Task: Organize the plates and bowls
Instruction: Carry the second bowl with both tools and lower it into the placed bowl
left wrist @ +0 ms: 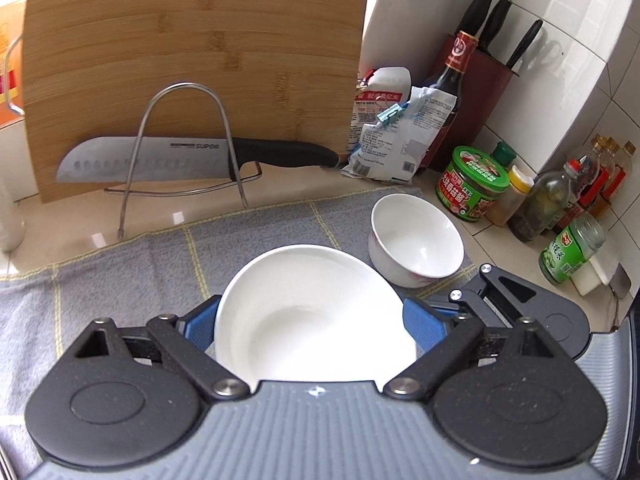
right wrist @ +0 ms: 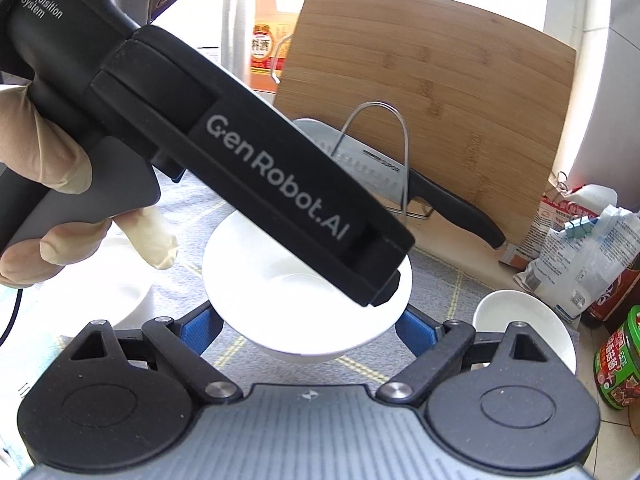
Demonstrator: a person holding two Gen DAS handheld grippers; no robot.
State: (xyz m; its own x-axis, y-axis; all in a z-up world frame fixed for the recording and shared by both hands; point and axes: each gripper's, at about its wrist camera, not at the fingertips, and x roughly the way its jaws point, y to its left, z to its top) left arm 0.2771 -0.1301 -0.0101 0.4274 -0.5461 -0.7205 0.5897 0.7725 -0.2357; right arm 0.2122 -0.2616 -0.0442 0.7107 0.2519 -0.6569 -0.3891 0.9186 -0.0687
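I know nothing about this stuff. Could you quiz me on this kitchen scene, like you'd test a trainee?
1. True or false: the left gripper holds a white bowl.
2. What stands behind the knife? A tray, B cutting board, C pan.
3. How many black handles stick out of the red knife block?

Key: 1 true; 2 B, the cutting board; 3 three.

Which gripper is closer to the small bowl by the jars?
The right gripper: it is just beside the small bowl. The left gripper is further off, jaws around another bowl.
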